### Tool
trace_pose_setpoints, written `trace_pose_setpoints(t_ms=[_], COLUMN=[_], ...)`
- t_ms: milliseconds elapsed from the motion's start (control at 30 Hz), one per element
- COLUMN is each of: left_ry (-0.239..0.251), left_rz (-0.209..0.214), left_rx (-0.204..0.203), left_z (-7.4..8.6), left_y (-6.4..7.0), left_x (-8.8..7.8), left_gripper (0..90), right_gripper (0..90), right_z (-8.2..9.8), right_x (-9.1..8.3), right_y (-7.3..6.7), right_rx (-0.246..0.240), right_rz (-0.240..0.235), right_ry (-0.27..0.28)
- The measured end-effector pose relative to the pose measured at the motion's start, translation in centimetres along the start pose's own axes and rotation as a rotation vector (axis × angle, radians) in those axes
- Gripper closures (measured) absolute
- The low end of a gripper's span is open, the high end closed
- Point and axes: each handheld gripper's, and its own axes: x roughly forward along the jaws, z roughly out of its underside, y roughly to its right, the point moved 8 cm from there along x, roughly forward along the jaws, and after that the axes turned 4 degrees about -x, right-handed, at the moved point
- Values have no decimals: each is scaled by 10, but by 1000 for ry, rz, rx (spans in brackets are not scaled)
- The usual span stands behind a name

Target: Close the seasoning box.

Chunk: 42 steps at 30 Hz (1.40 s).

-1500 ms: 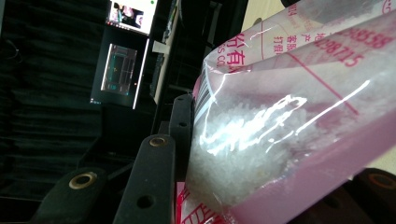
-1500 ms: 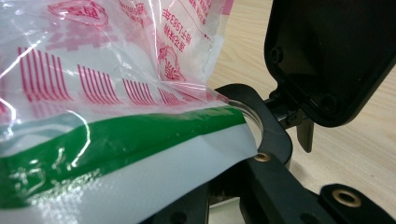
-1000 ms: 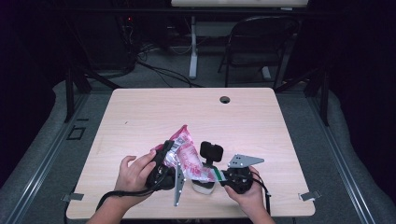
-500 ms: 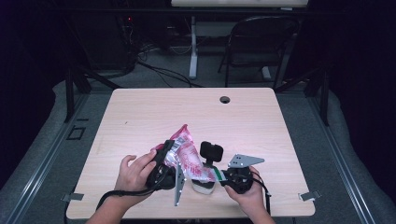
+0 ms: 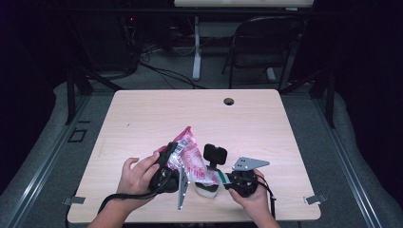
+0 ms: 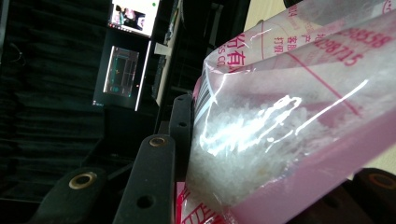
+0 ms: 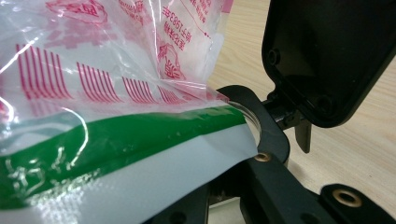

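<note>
A clear and pink plastic bag (image 5: 191, 159) of white grains is held tilted above the table's front edge. My left gripper (image 5: 175, 161) is shut on it; in the left gripper view the bag (image 6: 280, 140) fills the space between the black jaws of that gripper (image 6: 261, 186). My right gripper (image 5: 219, 183) is shut on a small clear container (image 5: 207, 190) whose black flip lid (image 5: 215, 153) stands open. In the right gripper view the bag's green-banded end (image 7: 116, 135) lies over the container's rim (image 7: 252, 119), beside the lid (image 7: 327, 56). What is inside the container is hidden.
The light wooden table (image 5: 142, 114) has a round cable hole (image 5: 229, 101) near its far edge. A dark folding chair (image 5: 266, 42) and a white desk leg (image 5: 196, 47) stand beyond it. Both hands rest at the table's near edge.
</note>
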Motion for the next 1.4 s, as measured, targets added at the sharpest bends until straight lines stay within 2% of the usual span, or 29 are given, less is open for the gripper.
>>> trace_pose_setpoints(t_ms=[1400], left_ry=[2], left_rz=[-3], left_rx=[3], left_z=[0], left_y=[-1], left_x=[0], left_gripper=[722], right_gripper=[898], right_z=[0], right_x=[0], right_y=[0], right_rx=[1], right_rz=[2], right_ry=[2])
